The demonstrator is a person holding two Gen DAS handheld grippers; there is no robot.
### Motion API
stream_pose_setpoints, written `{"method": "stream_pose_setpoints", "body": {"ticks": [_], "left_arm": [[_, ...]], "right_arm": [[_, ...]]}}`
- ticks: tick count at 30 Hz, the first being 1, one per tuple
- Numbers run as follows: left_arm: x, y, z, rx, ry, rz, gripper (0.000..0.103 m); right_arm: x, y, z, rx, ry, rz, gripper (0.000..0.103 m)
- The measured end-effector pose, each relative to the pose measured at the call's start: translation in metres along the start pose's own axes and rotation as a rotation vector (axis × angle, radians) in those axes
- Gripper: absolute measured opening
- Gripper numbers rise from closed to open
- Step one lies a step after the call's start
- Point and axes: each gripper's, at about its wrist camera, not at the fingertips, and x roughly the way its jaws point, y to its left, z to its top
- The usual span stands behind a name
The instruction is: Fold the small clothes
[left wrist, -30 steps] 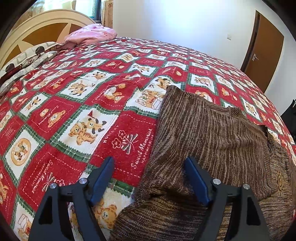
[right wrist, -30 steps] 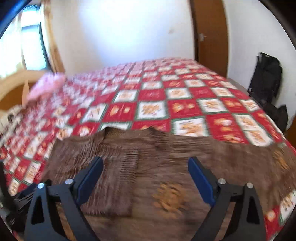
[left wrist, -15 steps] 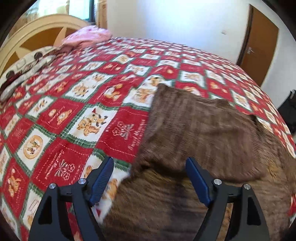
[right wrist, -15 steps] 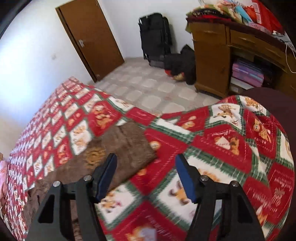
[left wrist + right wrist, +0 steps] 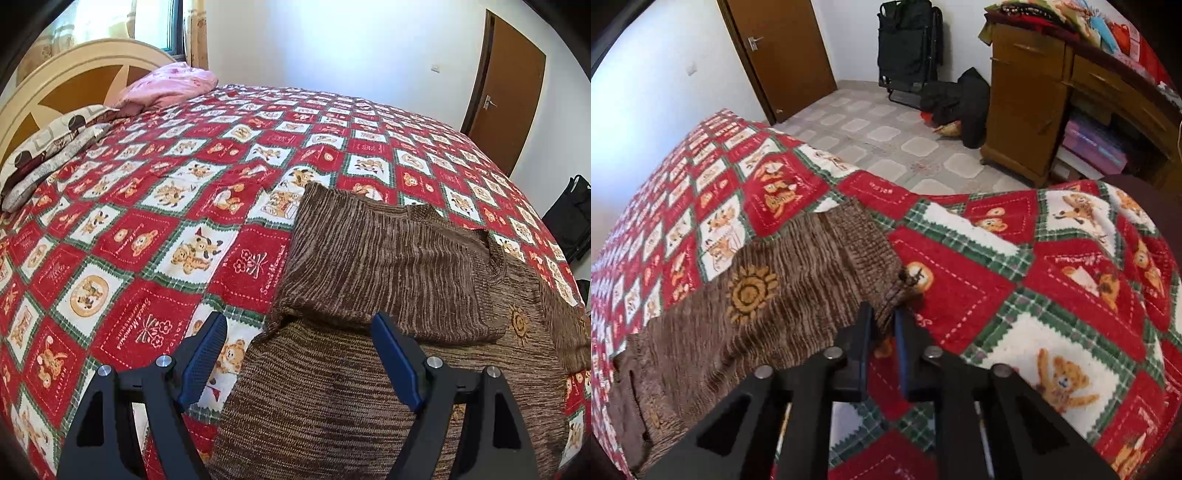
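Roughly left to right: headboard (image 5: 55,85) at far left in the left wrist view, patterned pillows (image 5: 48,147) and a pink blanket (image 5: 170,85) against it. Red teddy-bear bedspread (image 5: 147,229) covered the bed. Left tongs (image 5: 299,354) stood wide, nothing between the pads, hovering over the near left edge of the brown sweater (image 5: 388,266). Left pad (image 5: 205,354) sat over bedspread just beside the sweater's edge, right pad (image 5: 393,354) over the knit. One sleeve (image 5: 369,258) lay folded across the body, on top of it, just past the tong tips. Sun motif (image 5: 517,325) showed to the right of the folded sleeve. Brown door (image 5: 506,85) at far right.

In the right wrist view the sweater (image 5: 768,306) spread flat on the bedspread (image 5: 1052,288), left of centre, with a sun motif (image 5: 750,291) on it. Right tongs (image 5: 884,317) were narrow, clamped on the ribbed cuff end of the sweater's other sleeve (image 5: 894,291); a bunch of knit stuck out past the tips. Bedspread only to the right of the tongs. Door (image 5: 779,55), black bags (image 5: 923,62) and wooden cabinet (image 5: 1027,107) stood beyond the bed on tiled floor (image 5: 886,136).
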Motion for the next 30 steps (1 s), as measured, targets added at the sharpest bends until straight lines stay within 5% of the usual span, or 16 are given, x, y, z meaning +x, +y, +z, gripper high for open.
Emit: {"method": "stream_pose_setpoints", "body": {"ticks": [6,13,22,27,30], "left_arm": [[-0.002,0.01,0.001,-0.031,0.009,-0.018,0.081],[-0.01,0.021,0.004,-0.061,-0.014,-0.026,0.081],[-0.011,0.031,0.004,-0.066,-0.022,-0.015,0.081],[-0.004,0.034,0.002,-0.043,-0.015,0.003,0.081],[0.001,0.032,0.001,-0.033,-0.009,0.0,0.081]], "right_arm": [[-0.027,0.023,0.01,-0.063,-0.065,0.038,0.01],[-0.091,0.132,-0.005,-0.324,-0.154,0.197,0.01],[-0.097,0.299,-0.137,-0.733,-0.133,0.43,0.01],[-0.05,0.337,-0.218,-0.824,-0.043,0.472,0.011],[-0.032,0.333,-0.241,-0.835,-0.01,0.488,0.028]]}}
